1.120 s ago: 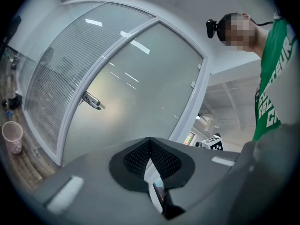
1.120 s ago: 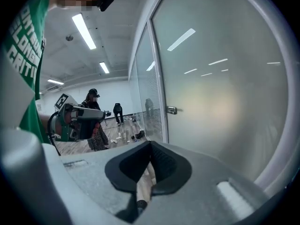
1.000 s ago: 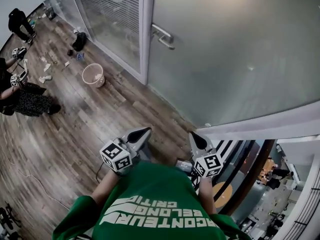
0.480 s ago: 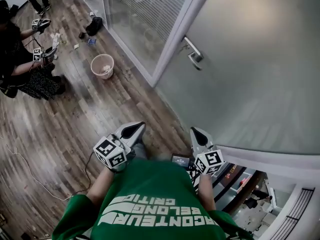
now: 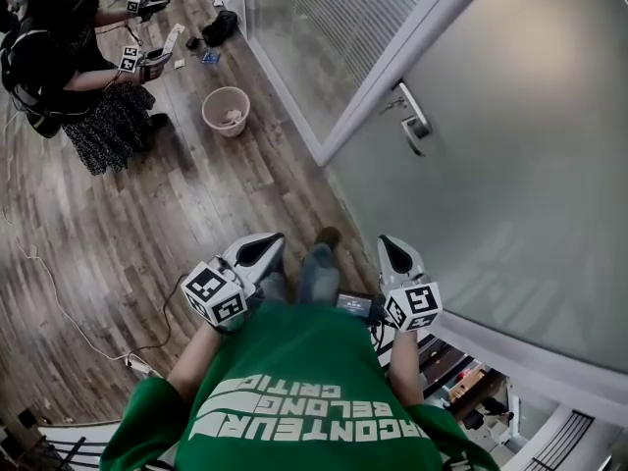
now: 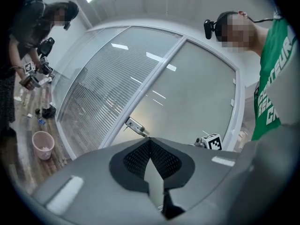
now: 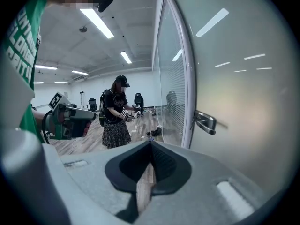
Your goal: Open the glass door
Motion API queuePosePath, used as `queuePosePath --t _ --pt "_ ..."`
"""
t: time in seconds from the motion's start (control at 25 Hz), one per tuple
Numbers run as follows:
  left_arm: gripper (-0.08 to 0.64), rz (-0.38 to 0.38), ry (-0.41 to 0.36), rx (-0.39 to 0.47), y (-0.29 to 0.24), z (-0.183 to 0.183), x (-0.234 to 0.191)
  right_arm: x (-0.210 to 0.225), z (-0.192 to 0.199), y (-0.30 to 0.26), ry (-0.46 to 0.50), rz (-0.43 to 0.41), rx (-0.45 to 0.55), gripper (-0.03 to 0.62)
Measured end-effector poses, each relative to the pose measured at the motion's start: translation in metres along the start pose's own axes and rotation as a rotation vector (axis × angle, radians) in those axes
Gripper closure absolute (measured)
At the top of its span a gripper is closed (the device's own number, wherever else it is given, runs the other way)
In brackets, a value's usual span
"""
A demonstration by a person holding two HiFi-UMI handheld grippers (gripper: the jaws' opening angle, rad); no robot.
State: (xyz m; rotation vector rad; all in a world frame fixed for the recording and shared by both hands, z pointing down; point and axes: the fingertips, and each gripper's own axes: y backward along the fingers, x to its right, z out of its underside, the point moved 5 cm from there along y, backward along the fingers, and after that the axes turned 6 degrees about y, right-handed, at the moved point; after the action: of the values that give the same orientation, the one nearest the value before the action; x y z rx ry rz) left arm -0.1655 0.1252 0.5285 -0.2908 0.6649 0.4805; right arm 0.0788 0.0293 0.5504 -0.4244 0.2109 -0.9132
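Pink bin [image 5: 227, 111] on wooden floor [image 5: 147, 224]

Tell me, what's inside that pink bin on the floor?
The bin holds a few pale crumpled scraps, probably paper. The scraps and the bin's own wall hide the bottom, so anything beneath them cannot be seen.

The person holds both grippers low in front of the chest, side by side and well apart, both pointing forward. The left gripper [image 5: 265, 247] has its jaws together with nothing between them. The right gripper [image 5: 393, 252] is likewise closed and empty. The left cube [image 5: 216, 294] and right cube [image 5: 412, 307] sit at the rear of each gripper. The left forearm [image 5: 194, 363] and right forearm [image 5: 402, 373] reach forward, bare.
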Motion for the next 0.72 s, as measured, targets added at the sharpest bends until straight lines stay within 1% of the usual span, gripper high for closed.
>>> queuePosePath --t 0.12,0.2,0.44,0.6,0.72 --pt "0.543 -0.012 0.007 0.026 0.017 -0.031 -0.003 -0.008 -0.037 -0.013 0.035 0.002 -0.004 0.598" --pt "0.543 -0.029 0.005 0.038 0.020 -0.049 -0.004 -0.006 -0.055 -0.022 0.047 0.003 0.002 0.598" --pt "0.543 -0.066 -0.026 0.052 -0.020 -0.096 0.008 0.044 -0.097 -0.040 0.066 0.016 0.032 0.598" --pt "0.543 -0.080 -0.046 0.067 -0.058 -0.106 0.014 0.082 -0.103 -0.056 0.087 0.013 0.033 0.598" --pt "0.543 -0.098 -0.052 0.064 -0.080 -0.107 0.020 0.100 -0.105 -0.067 0.095 -0.012 0.037 0.598"
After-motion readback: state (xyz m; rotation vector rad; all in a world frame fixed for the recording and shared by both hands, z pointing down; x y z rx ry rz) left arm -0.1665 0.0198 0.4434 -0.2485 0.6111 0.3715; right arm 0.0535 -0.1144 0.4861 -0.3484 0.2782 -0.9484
